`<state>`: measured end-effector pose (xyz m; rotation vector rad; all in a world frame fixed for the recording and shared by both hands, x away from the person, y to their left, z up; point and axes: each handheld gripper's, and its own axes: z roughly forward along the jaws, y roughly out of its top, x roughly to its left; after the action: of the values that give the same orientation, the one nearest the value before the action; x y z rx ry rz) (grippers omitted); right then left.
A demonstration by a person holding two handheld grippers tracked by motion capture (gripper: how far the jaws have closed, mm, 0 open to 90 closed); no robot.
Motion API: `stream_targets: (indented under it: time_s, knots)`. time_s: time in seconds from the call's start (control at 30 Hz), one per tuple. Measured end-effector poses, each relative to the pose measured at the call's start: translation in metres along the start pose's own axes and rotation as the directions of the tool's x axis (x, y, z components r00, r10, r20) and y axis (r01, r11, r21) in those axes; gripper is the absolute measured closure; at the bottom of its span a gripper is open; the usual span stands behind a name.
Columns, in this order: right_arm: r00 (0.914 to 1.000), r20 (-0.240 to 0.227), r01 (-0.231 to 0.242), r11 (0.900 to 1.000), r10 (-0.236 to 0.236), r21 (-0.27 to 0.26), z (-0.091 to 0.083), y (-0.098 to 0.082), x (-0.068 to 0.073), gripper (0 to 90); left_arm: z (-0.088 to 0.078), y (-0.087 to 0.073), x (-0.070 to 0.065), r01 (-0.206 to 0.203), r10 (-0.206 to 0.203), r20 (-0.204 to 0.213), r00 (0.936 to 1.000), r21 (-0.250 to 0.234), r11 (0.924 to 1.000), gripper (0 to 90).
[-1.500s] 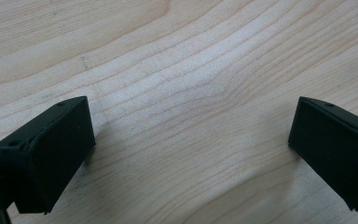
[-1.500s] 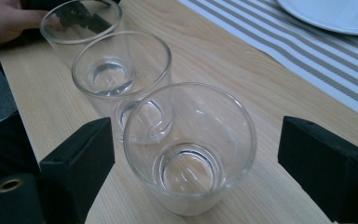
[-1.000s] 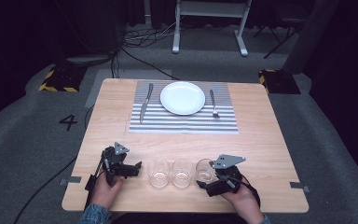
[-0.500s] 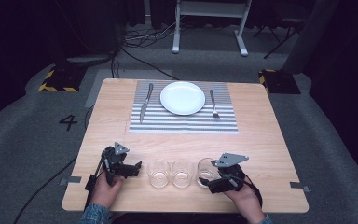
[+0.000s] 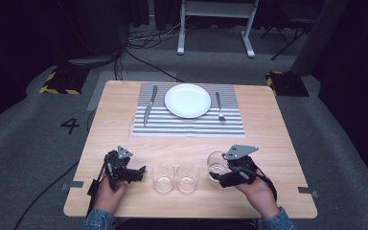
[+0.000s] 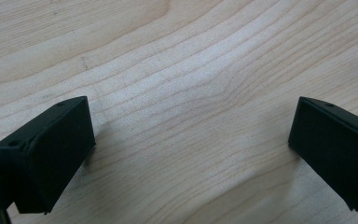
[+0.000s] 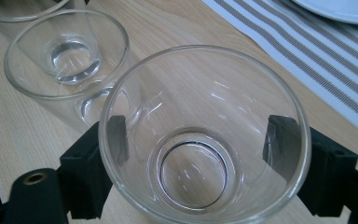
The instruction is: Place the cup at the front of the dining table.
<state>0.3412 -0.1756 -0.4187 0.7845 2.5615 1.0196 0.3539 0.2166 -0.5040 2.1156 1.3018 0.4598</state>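
My right gripper (image 5: 219, 171) is shut on a clear empty glass (image 5: 215, 162) and holds it a little above the table's front right. In the right gripper view its jaws press on both sides of that glass (image 7: 200, 140), around the right gripper (image 7: 200, 163). Two more empty glasses (image 5: 163, 177) (image 5: 188, 177) stand side by side just left of it; the nearer glass (image 7: 67, 51) is close by. My left gripper (image 5: 141, 173) rests at the front left, open, with bare wood between the jaws of the left gripper (image 6: 191, 154).
A striped placemat (image 5: 187, 125) lies at the table's far middle with a white plate (image 5: 188, 100), a knife (image 5: 150, 103) on its left and a fork (image 5: 219, 106) on its right. Bare wood lies between the placemat and the glasses.
The right gripper has closed on the rightmost glass and raised it, moving it slightly away from the other two. The left gripper has stayed put.
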Motion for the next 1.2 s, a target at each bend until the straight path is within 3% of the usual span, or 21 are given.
stream_targets:
  time_s: [0.23, 0.5, 0.67, 0.83, 1.2]
  knots:
    - [0.9998, 0.018, 0.003, 1.0, -0.004, 0.026, -0.008, 0.016, -0.013, 19.3, 0.0, 0.0, 0.0, 0.002, -0.002, 0.002, 1.0, 0.0, 1.0, 0.3]
    - [0.9985, 0.015, -0.052, 0.999, 0.052, 0.013, -0.01, 0.03, -0.028, 19.3, 0.0, 0.0, 0.0, 0.0, 0.0, 0.001, 1.0, 0.0, 1.0, 0.3]
    - [0.9958, 0.017, -0.09, 0.996, 0.09, 0.001, -0.01, 0.043, -0.045, 19.3, 0.0, 0.0, 0.0, 0.003, -0.003, 0.002, 1.0, -0.001, 1.0, 0.3]
    - [0.9953, 0.041, -0.087, 0.996, 0.087, 0.001, -0.009, 0.059, -0.053, 19.3, 0.0, 0.0, 0.0, 0.003, -0.003, 0.002, 1.0, -0.001, 1.0, 0.3]
    - [0.996, 0.041, -0.079, 0.997, 0.079, 0.013, 0.004, 0.094, -0.062, 19.3, 0.0, 0.0, 0.0, 0.002, -0.002, -0.001, 1.0, 0.0, 1.0, 0.4]
